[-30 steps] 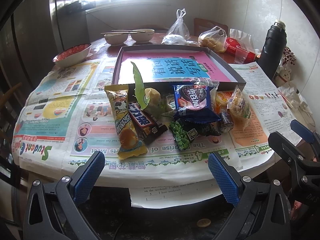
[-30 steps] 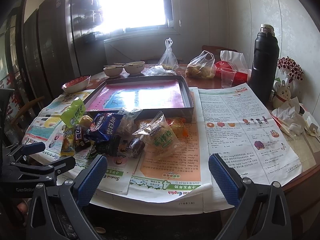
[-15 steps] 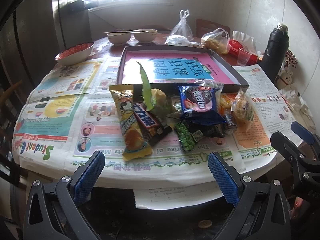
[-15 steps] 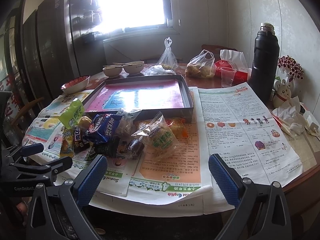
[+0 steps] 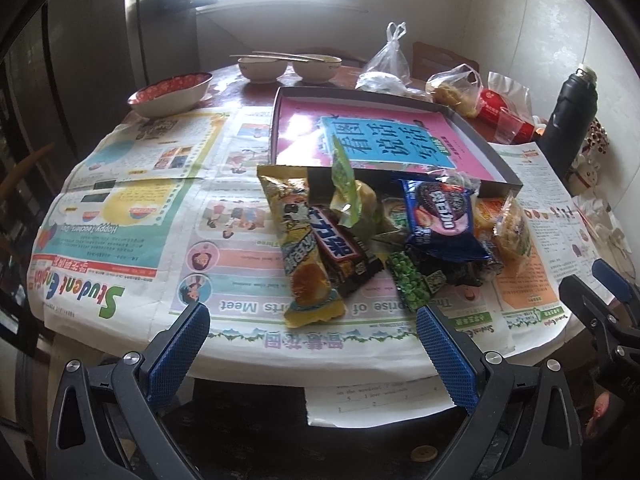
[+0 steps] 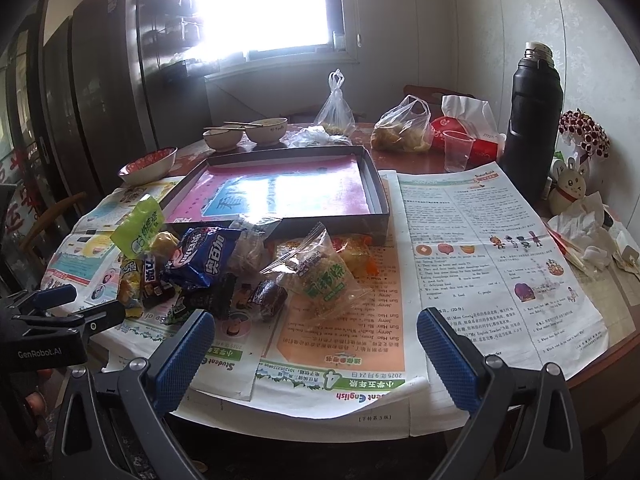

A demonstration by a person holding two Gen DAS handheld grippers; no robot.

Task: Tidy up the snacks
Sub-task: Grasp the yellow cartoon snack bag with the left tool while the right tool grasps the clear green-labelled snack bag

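Newspaper-covered counter (image 5: 120, 216) under bright window. Left view: I see snack pile (image 5: 384, 240) at near rim of dark tray (image 5: 496, 160), my left hand-held gripper (image 5: 312, 344) wide open, empty. Right view: black flask (image 6: 532, 116) far right, bowls (image 6: 244, 134) behind tray; right hand-held gripper (image 6: 316, 340) wide open, empty.

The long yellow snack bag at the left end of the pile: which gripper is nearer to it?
Left. The left gripper hovers open just before the yellow snack bag; the right gripper, also open, faces the pile's other end.
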